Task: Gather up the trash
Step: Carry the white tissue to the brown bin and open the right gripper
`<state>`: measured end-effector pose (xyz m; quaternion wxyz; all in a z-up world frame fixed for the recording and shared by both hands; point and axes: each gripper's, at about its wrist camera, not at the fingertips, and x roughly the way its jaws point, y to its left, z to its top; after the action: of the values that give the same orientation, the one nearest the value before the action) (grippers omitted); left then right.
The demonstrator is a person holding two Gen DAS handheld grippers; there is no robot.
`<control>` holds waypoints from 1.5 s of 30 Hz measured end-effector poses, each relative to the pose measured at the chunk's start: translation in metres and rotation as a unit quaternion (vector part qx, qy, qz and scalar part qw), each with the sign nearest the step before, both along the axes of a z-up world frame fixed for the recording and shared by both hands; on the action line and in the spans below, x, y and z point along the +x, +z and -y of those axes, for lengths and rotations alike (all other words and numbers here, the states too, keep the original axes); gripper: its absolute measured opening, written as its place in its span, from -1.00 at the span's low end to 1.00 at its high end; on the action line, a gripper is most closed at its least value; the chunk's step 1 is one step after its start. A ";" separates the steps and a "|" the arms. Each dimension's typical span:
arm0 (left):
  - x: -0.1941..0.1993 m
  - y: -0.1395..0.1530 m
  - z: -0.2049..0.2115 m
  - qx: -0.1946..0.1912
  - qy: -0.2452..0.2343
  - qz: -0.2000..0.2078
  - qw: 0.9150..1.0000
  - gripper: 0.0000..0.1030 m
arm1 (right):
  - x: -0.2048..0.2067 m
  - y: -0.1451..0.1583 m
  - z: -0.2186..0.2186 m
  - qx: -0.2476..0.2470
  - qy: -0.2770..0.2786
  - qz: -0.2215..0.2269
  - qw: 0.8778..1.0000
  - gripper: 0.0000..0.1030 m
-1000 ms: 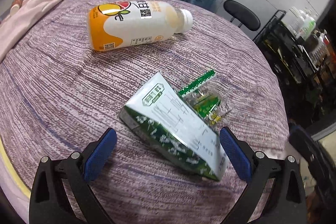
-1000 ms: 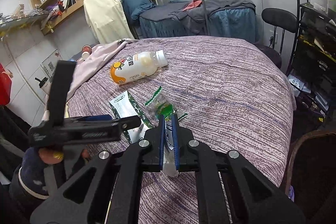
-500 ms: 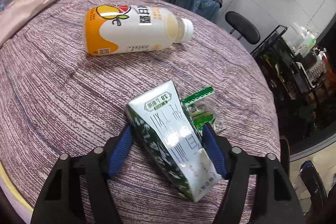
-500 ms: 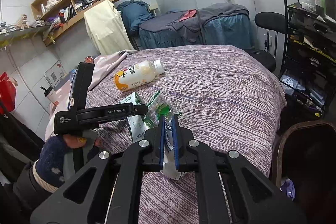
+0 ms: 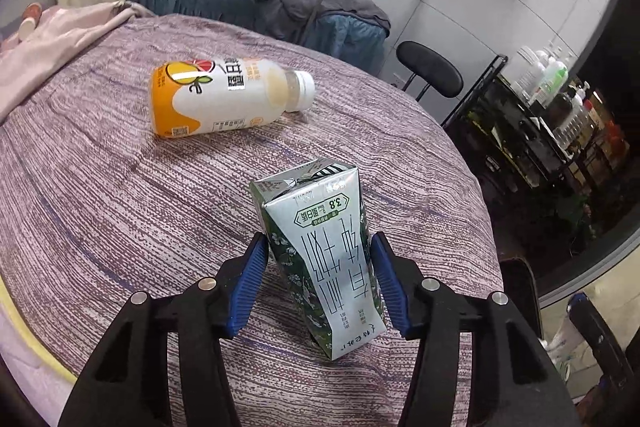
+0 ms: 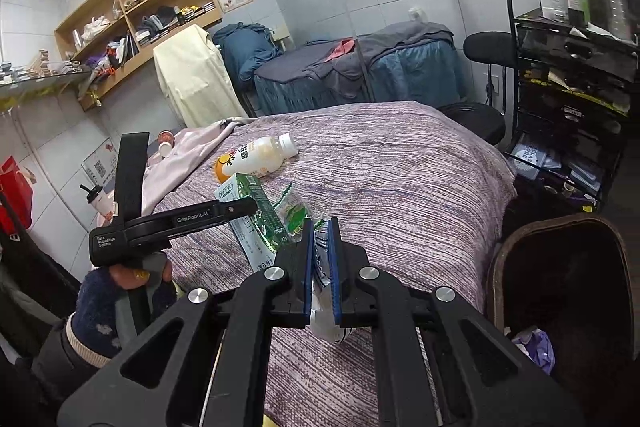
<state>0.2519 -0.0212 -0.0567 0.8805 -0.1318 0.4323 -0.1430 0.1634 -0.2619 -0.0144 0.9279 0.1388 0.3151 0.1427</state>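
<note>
My left gripper [image 5: 318,247] is shut on a green and white milk carton [image 5: 324,251] and holds it tilted above the purple bedspread [image 5: 120,195]; the carton also shows in the right wrist view [image 6: 256,215]. An orange and white drink bottle [image 5: 224,99] lies on its side further back. My right gripper [image 6: 320,231] is shut on a white wrapper [image 6: 326,319] that hangs below its pads. A green clear snack wrapper [image 6: 294,213] lies on the bedspread just beyond it.
A brown trash bin [image 6: 560,291] with purple scraps inside stands at the bed's right side. A black trolley with bottles [image 6: 572,75] and a black stool [image 6: 488,47] stand beyond it. A pink blanket [image 5: 52,39] lies at the far left.
My left gripper closed on the milk carton and lifted it off the bedspread, turning it more upright. My right gripper stayed shut on the white wrapper and drew back toward the bin.
</note>
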 end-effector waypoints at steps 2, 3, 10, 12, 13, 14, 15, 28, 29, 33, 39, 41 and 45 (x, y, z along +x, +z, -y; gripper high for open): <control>0.007 -0.003 0.006 0.014 -0.003 -0.003 1.000 0.03 | -0.002 -0.001 0.002 0.001 -0.002 -0.001 1.000 -0.85; 0.012 -0.003 0.009 0.019 -0.003 -0.007 1.000 0.04 | -0.003 -0.001 0.004 0.001 -0.003 -0.001 1.000 -0.85; 0.062 -0.028 0.042 0.097 -0.024 -0.090 0.991 0.12 | -0.011 -0.005 0.017 0.009 -0.015 -0.005 1.000 -0.85; 0.069 -0.038 0.047 0.105 -0.024 -0.105 0.989 0.11 | -0.014 -0.006 0.020 0.010 -0.019 -0.006 1.000 -0.85; 0.070 -0.042 0.049 0.108 -0.024 -0.102 0.989 0.11 | -0.015 -0.007 0.022 0.011 -0.021 -0.007 1.000 -0.85; 0.069 -0.043 0.049 0.108 -0.022 -0.096 0.989 0.10 | -0.017 -0.007 0.024 0.011 -0.023 -0.007 1.000 -0.85; 0.067 -0.042 0.048 0.106 -0.020 -0.092 0.990 0.10 | -0.018 -0.006 0.027 0.011 -0.027 -0.006 1.000 -0.85; -0.002 0.006 0.011 0.046 -0.015 0.007 0.999 0.08 | -0.034 -0.006 0.060 0.024 -0.064 0.001 0.998 -0.85; -0.006 0.008 0.013 0.043 -0.014 0.014 0.999 0.08 | -0.035 -0.007 0.062 0.025 -0.068 0.001 0.997 -0.85; -0.025 0.022 0.018 0.022 -0.022 0.042 0.999 0.08 | -0.044 -0.008 0.077 0.026 -0.087 0.000 0.996 -0.85; -0.054 0.044 0.040 -0.003 -0.054 0.076 0.996 0.08 | -0.059 -0.010 0.103 0.024 -0.124 -0.001 0.992 -0.85; -0.060 0.049 0.051 -0.010 -0.070 0.082 0.994 0.08 | -0.064 -0.013 0.114 0.022 -0.140 -0.003 0.990 -0.85; -0.073 0.056 0.072 -0.017 -0.101 0.090 0.991 0.08 | -0.074 -0.020 0.135 0.017 -0.169 -0.010 0.985 -0.85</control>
<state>0.1788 -0.0932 -0.0004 0.8945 -0.0894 0.3599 -0.2495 0.0896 -0.3973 -0.0349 0.9330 0.2070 0.2940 -0.0128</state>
